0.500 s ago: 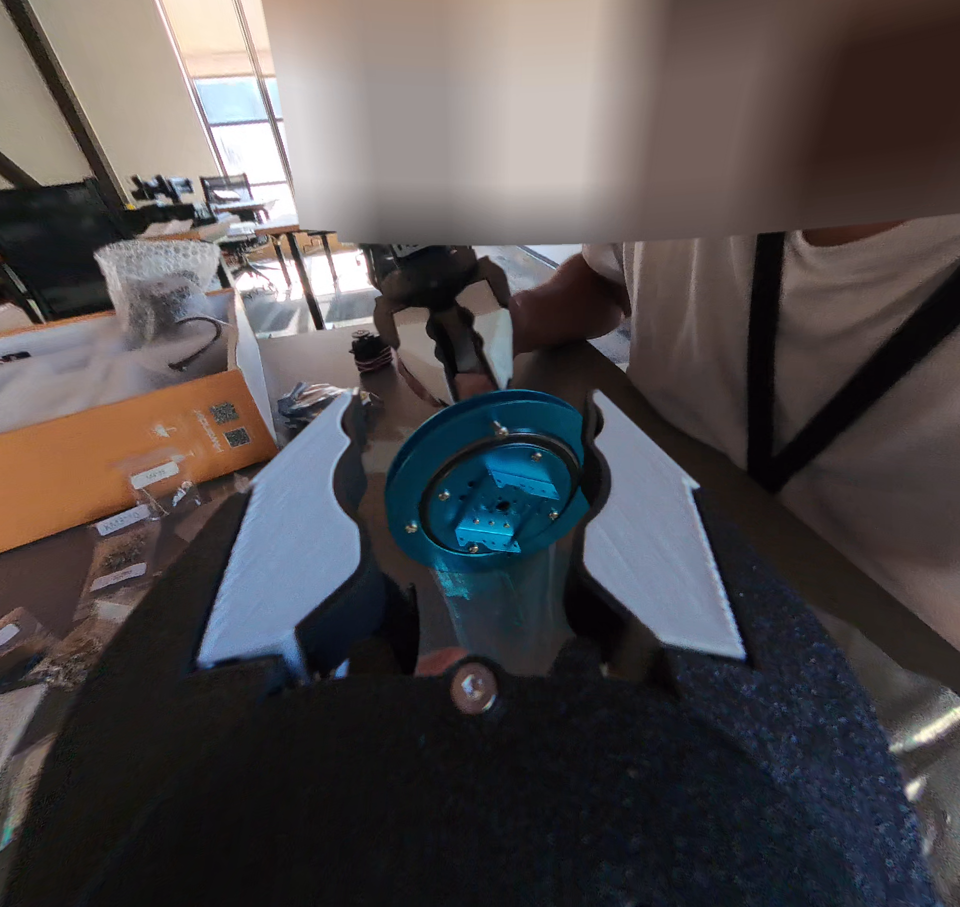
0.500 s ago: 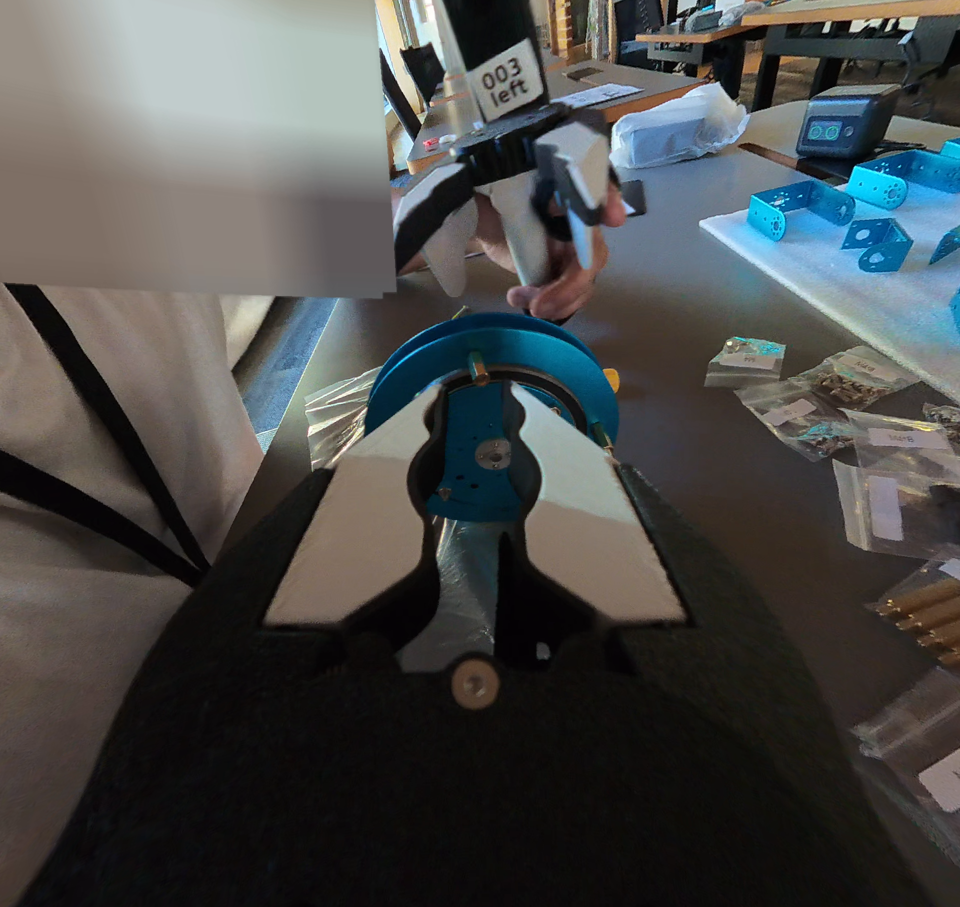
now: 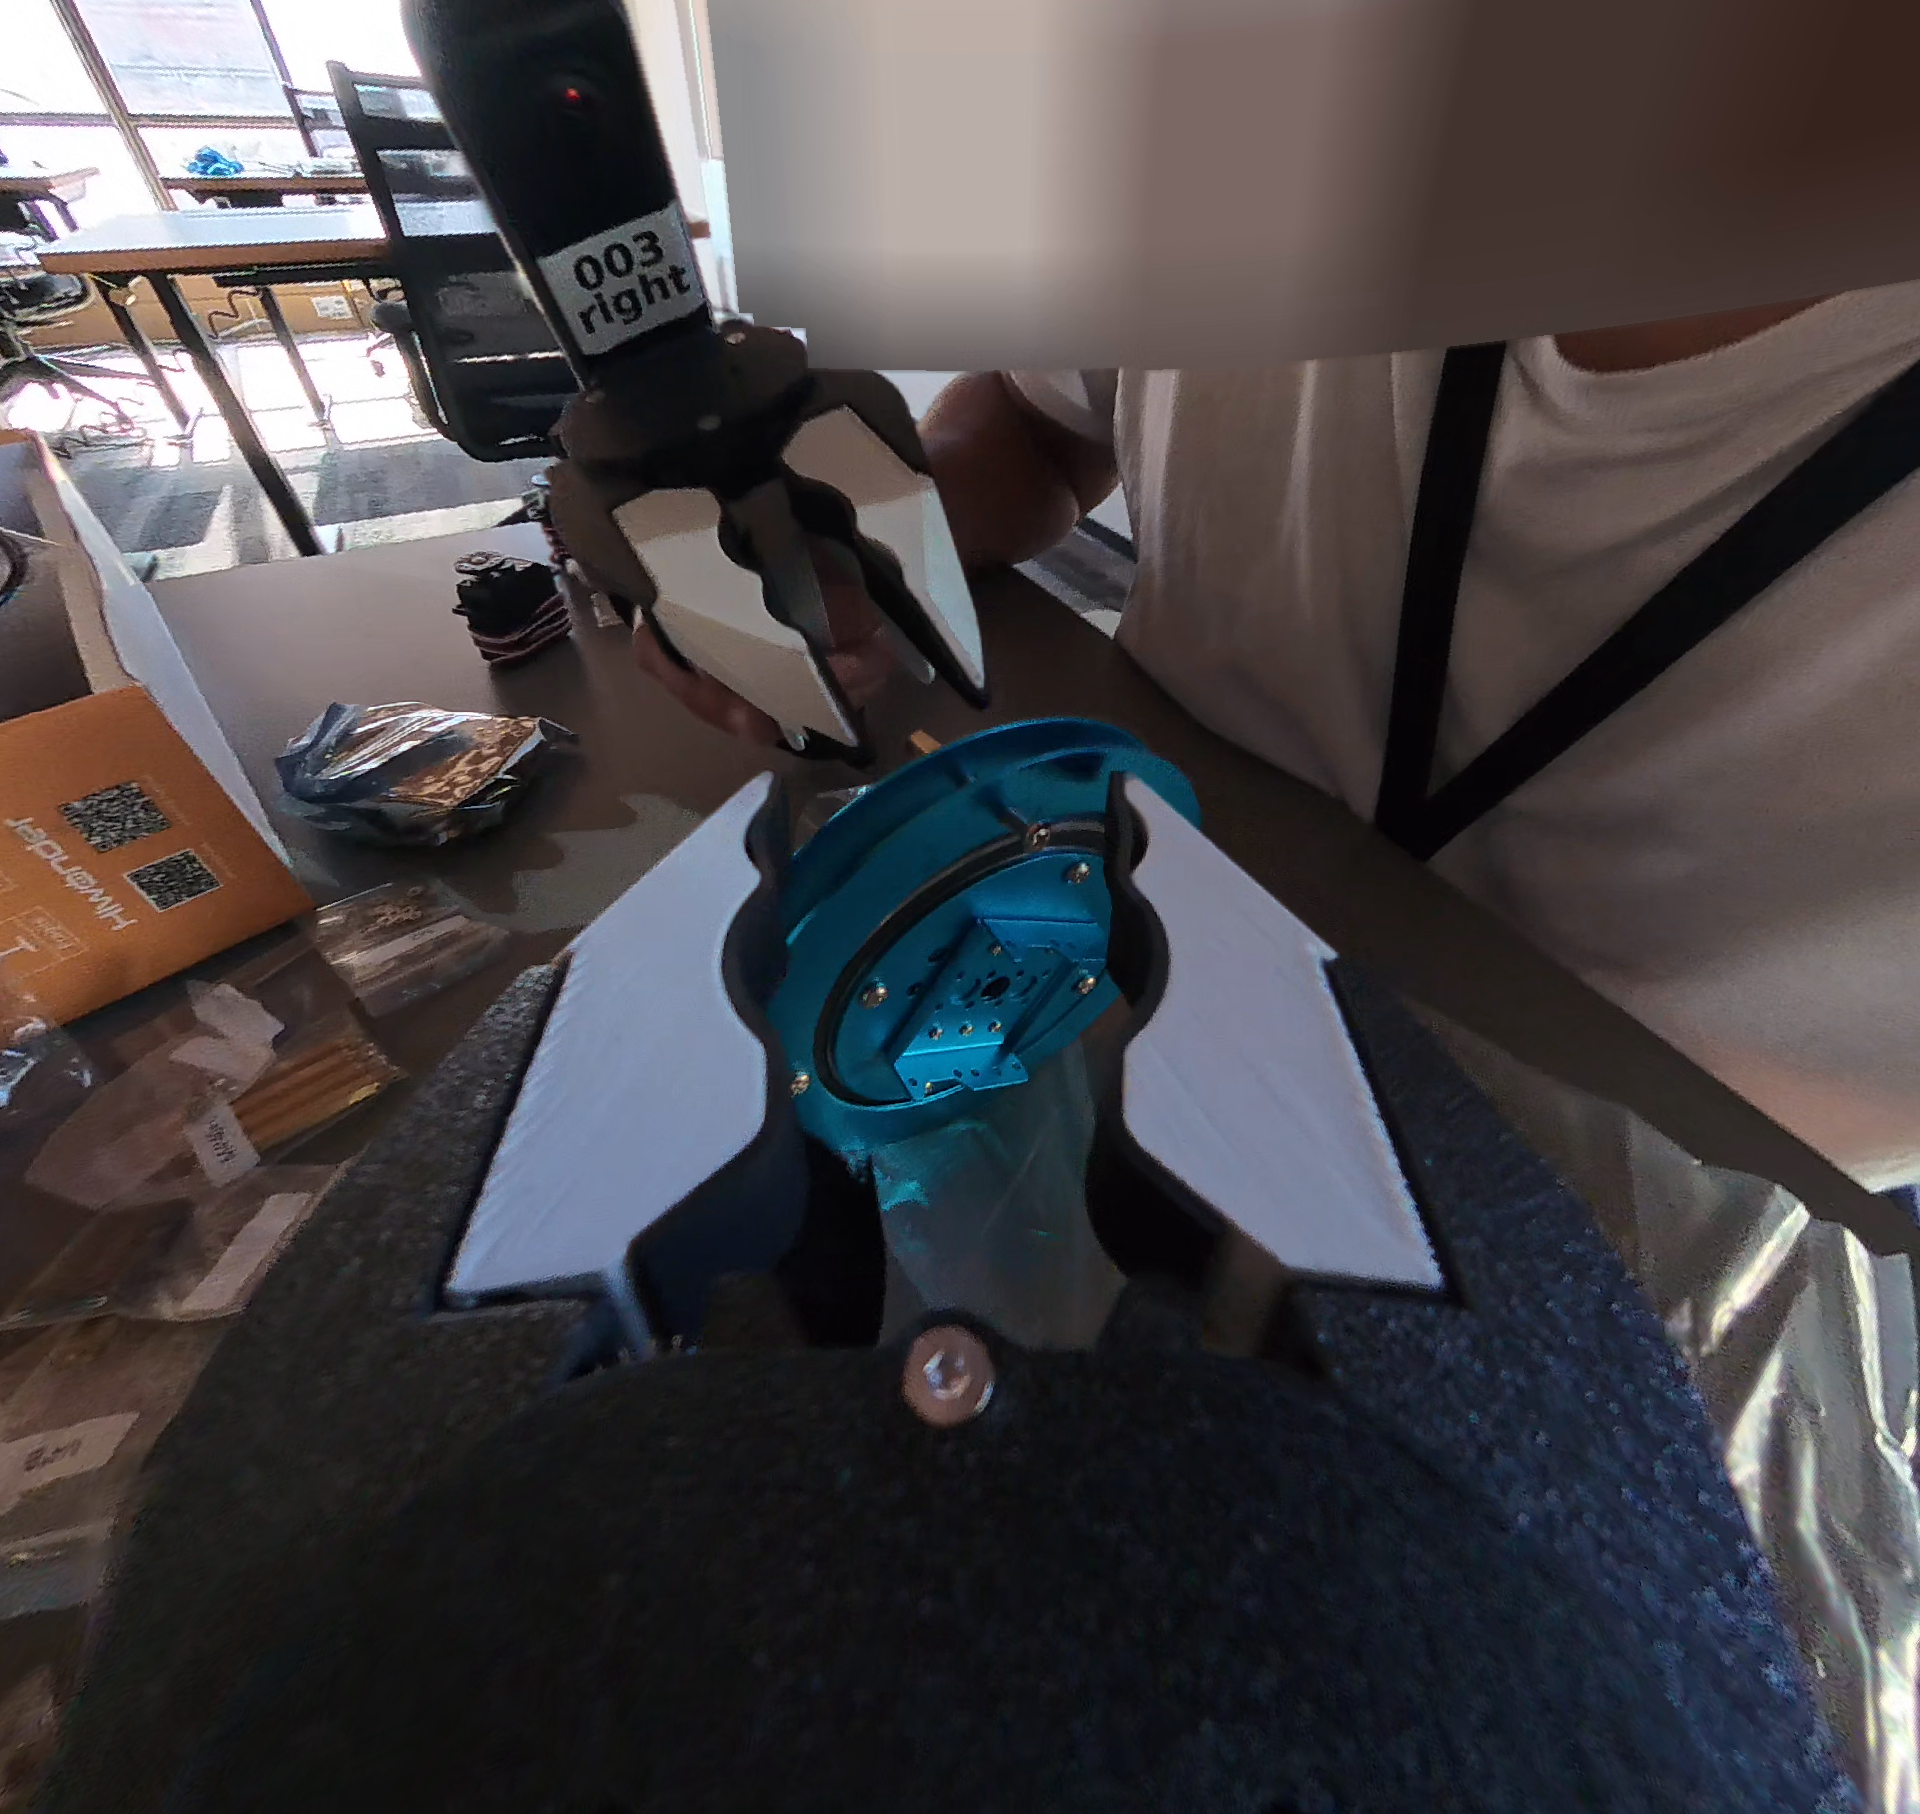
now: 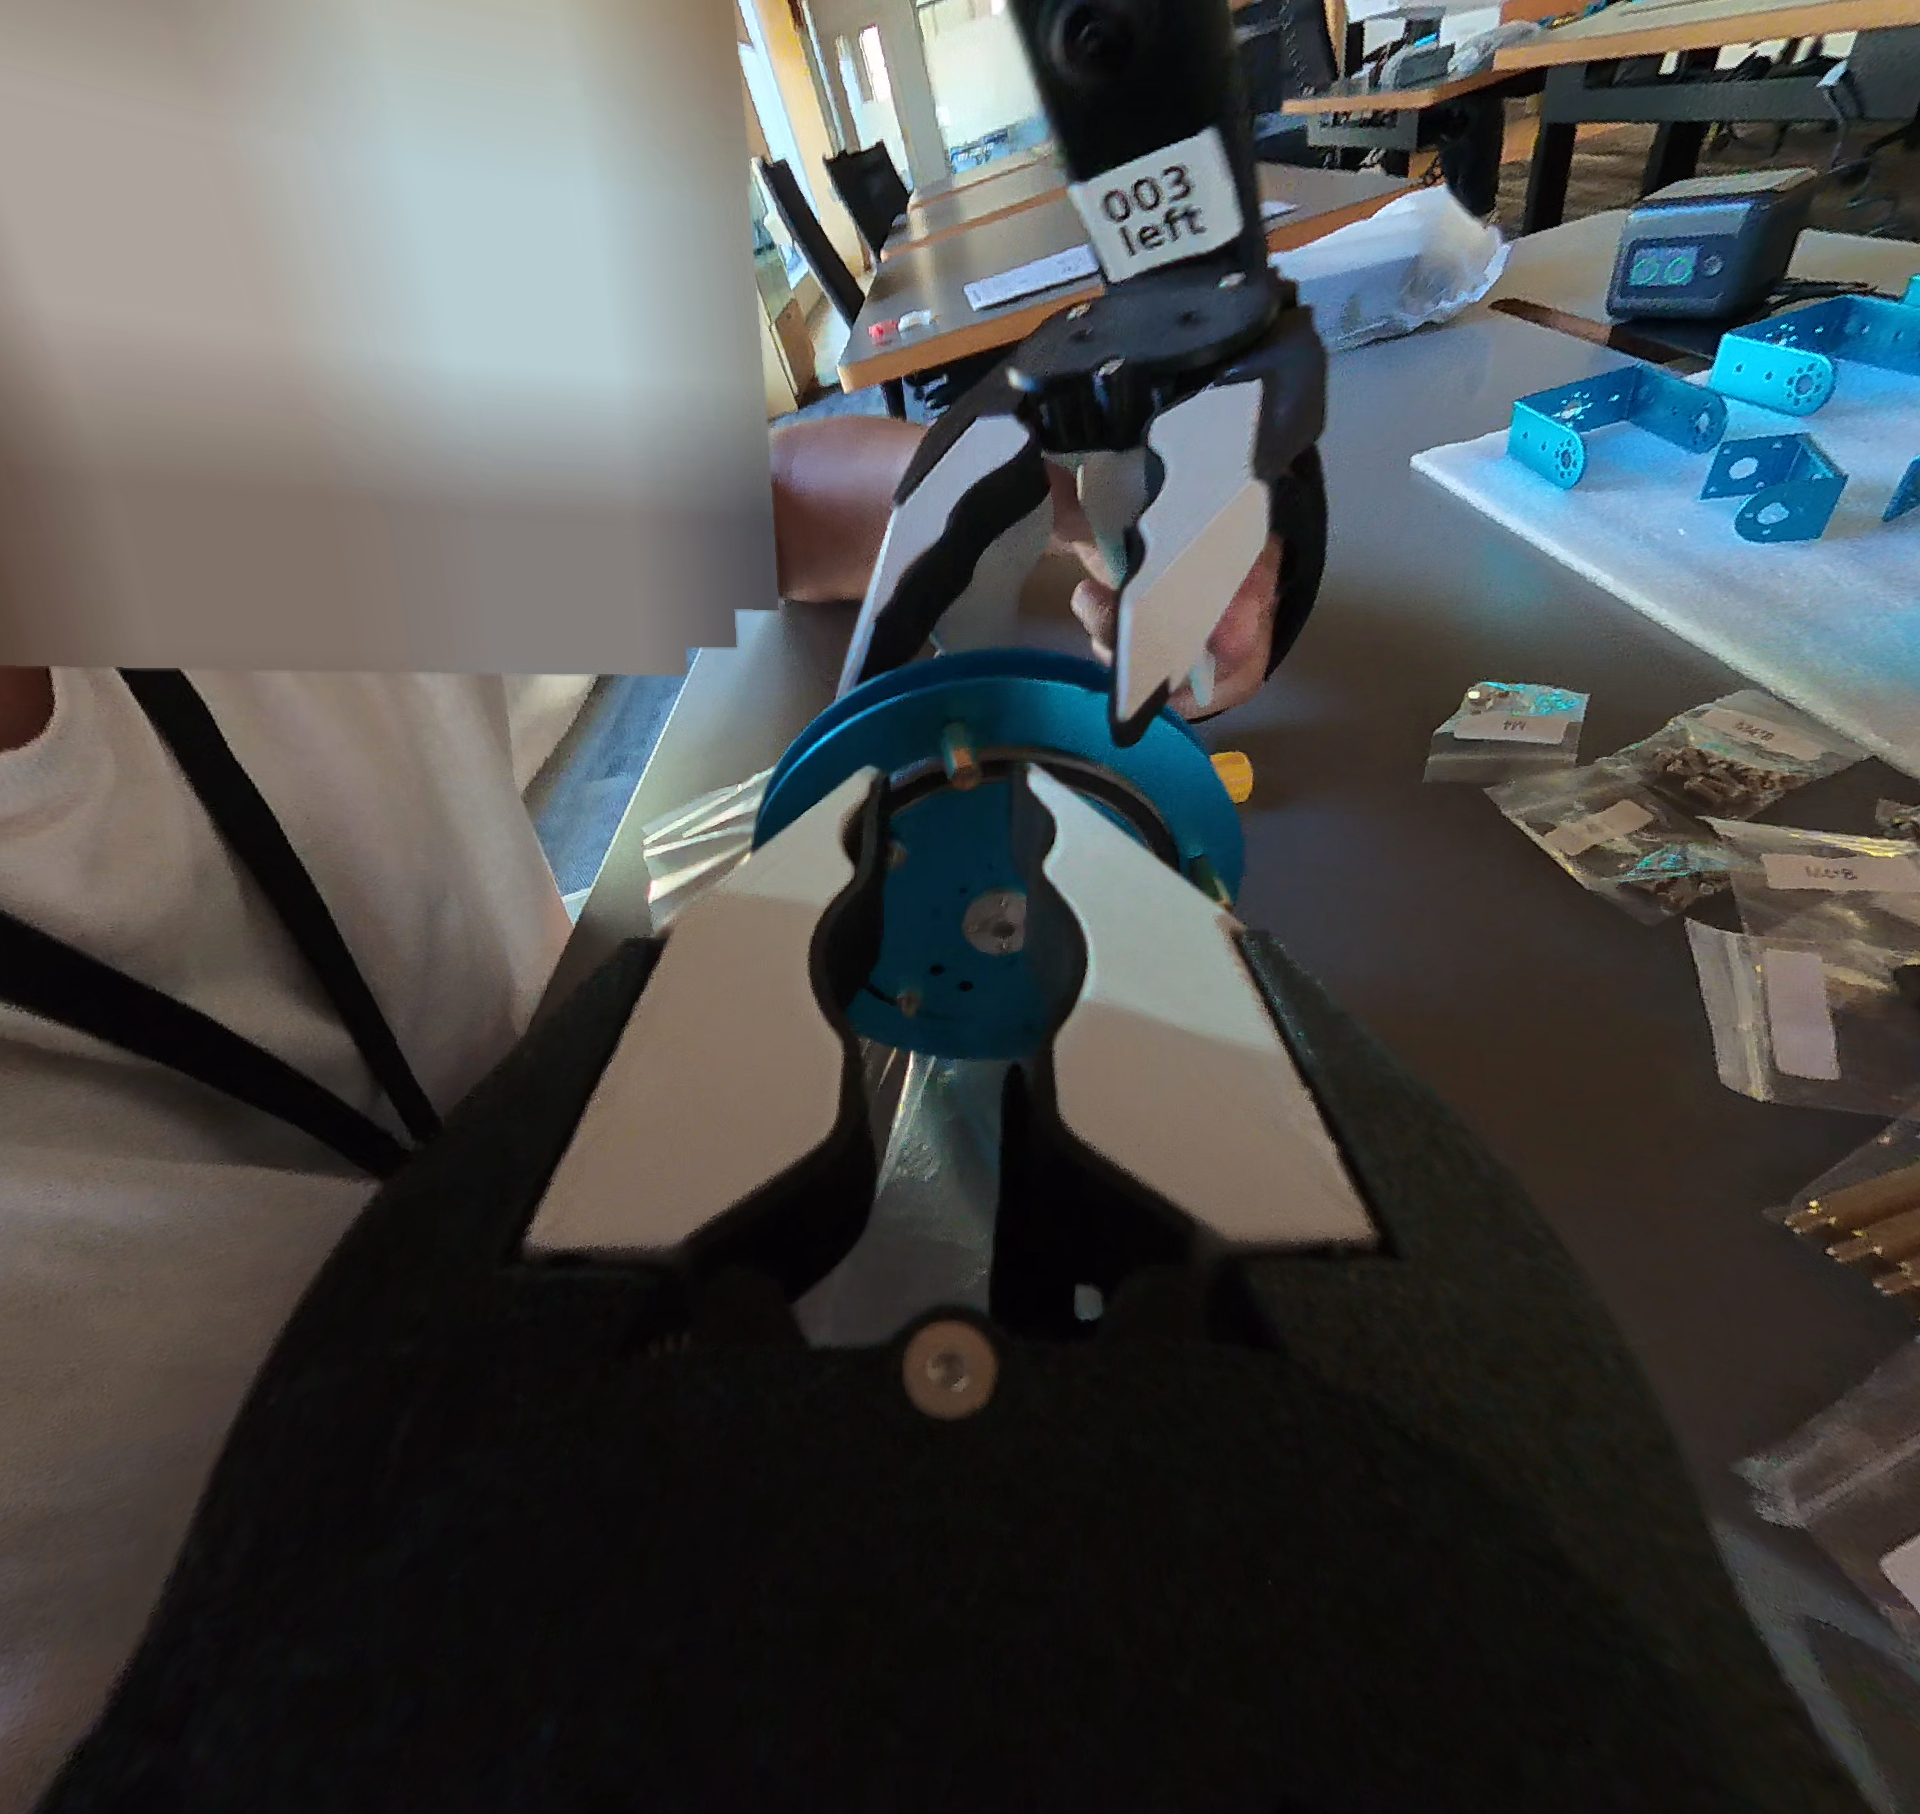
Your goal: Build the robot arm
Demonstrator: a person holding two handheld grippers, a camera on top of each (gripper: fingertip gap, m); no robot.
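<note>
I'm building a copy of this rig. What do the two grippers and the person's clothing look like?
Each gripper, left and right, has white wedge-shaped fingers edged in wavy black, a black textured body, a silver screw and a white sticker. The person wears a white short-sleeved shirt with black straps.

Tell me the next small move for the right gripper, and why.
Probably ease the right gripper slightly forward. The brass post on the blue disc sits in line with the gap, right at the fingertips, and I can't tell if they grip it. The left gripper straddles the disc, apparently bracing it upright.
</note>
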